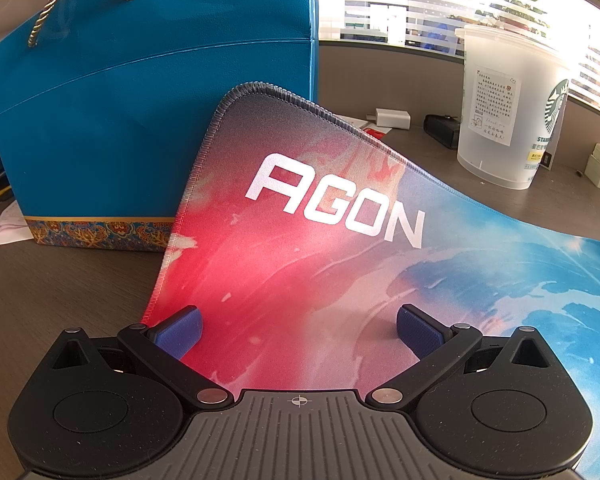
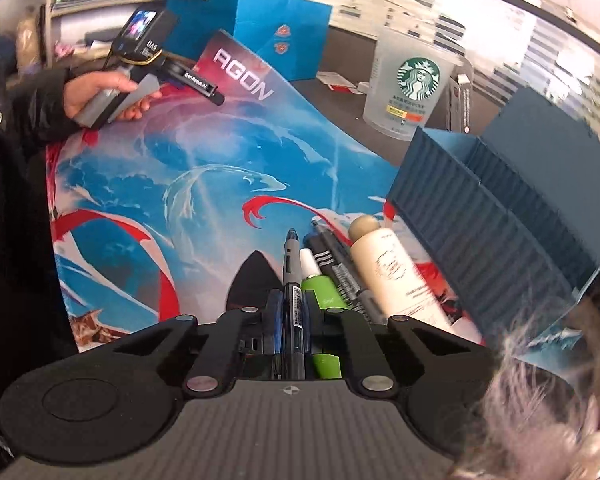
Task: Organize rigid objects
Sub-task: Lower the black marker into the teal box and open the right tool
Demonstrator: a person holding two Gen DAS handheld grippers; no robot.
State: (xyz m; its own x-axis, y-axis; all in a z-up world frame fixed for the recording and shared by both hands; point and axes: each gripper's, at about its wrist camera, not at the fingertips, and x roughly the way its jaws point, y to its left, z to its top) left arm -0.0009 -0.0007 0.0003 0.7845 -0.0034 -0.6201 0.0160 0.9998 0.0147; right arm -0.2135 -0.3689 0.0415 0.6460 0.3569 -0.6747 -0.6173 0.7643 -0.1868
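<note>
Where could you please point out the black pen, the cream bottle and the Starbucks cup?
black pen (image 2: pixel 291 276): right wrist view, on its barrel.
cream bottle (image 2: pixel 396 272): right wrist view, on its body.
Starbucks cup (image 2: pixel 412 84): right wrist view, on its printed side.

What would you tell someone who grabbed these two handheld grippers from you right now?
Right gripper: shut on a black pen.
Left gripper: open, empty, over the AGON mat.
Still lying on the mat: green tube, dark pens, cream bottle.
Blue organizer box stands beside them; what its compartments hold can't be seen.
Done: pen gripped.
Left: probably drop it into the box, then the rest.
</note>
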